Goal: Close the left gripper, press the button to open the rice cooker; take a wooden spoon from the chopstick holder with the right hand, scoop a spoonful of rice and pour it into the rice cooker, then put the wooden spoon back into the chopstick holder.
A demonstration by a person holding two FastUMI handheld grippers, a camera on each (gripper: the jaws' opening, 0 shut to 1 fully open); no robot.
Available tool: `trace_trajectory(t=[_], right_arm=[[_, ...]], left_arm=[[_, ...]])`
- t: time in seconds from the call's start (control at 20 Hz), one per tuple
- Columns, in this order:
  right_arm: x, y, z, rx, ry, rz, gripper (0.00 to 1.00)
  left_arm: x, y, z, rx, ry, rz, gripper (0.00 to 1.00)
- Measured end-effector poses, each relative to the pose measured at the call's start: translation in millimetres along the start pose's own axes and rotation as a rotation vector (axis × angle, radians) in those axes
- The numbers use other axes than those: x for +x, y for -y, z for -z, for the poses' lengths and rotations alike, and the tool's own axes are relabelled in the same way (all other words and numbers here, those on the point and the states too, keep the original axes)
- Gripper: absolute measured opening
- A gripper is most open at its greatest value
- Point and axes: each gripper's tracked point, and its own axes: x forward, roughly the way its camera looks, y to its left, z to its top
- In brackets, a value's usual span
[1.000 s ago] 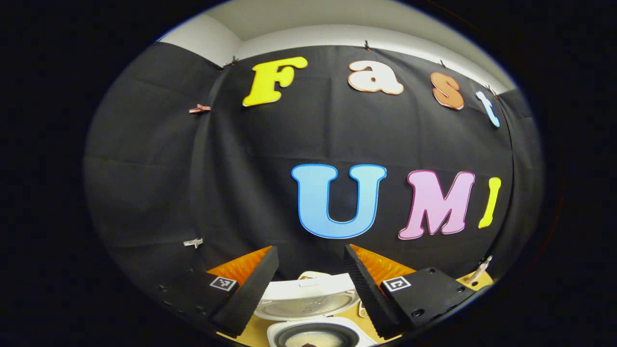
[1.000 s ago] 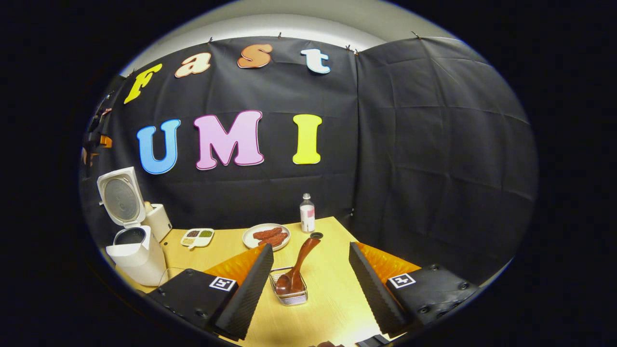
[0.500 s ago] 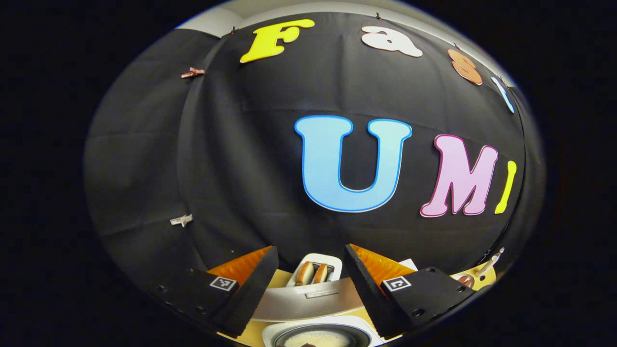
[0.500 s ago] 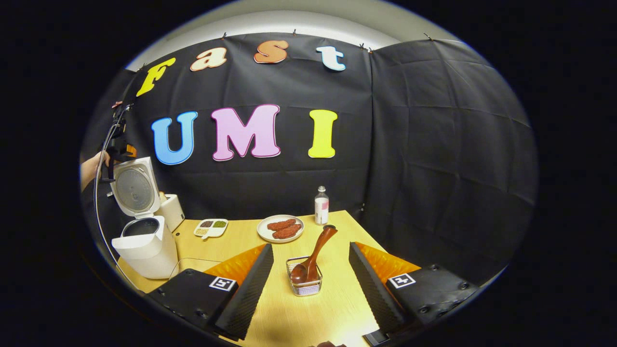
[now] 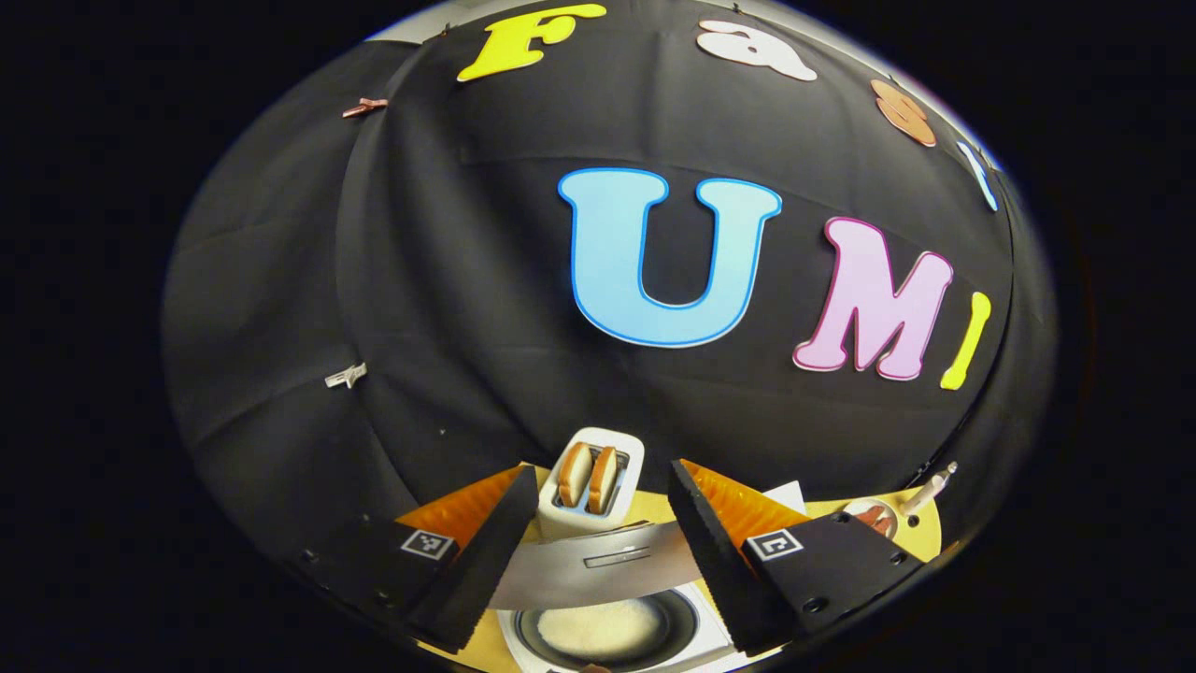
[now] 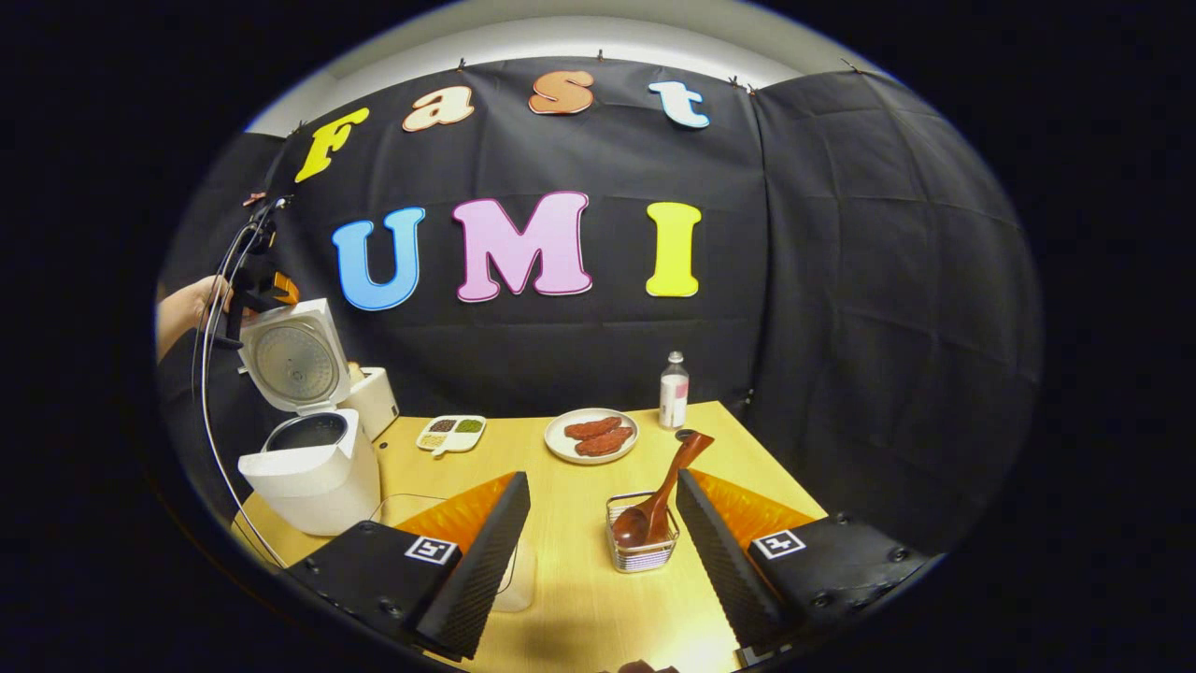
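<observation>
The white rice cooker (image 6: 313, 467) stands at the table's left with its lid (image 6: 294, 355) raised. In the left gripper view I look down over the lid's edge (image 5: 598, 565) into the pot, which holds white rice (image 5: 603, 628). My left gripper (image 5: 601, 475) hangs open above the lid; the right gripper view has it (image 6: 257, 290) by the lid's top, held by a hand (image 6: 187, 308). The wooden spoon (image 6: 665, 491) leans in the wire chopstick holder (image 6: 640, 553). My right gripper (image 6: 603, 477) is open, with the holder just inside its right finger.
A white toaster (image 5: 590, 475) with two bread slices stands behind the cooker. On the wooden table (image 6: 561, 505) are a divided dish (image 6: 451, 432), a plate of red food (image 6: 591, 436), a small bottle (image 6: 673, 391) and a clear container (image 6: 514, 579) by my right gripper's left finger.
The left gripper has moved on over the lid and tipped down, bringing the toaster and the rice into sight. The right gripper has swung left, so the spoon holder now sits by its right finger.
</observation>
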Motion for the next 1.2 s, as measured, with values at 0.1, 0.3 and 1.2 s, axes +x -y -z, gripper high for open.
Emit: trace_trajectory(t=[0.1,0.3,1.2], right_arm=[[0,-5,2,0.009,0.0,-0.02,0.98],[-11,-6,12,0.007,-0.019,-0.05,0.99],[-45,-5,49,-0.059,-0.108,-0.108,0.99]], left_arm=[[-13,5,12,0.056,-0.017,-0.007,0.98],[-37,18,43,0.141,-0.025,-0.032,0.99],[-54,35,198,0.001,-0.049,-0.073,1.0]])
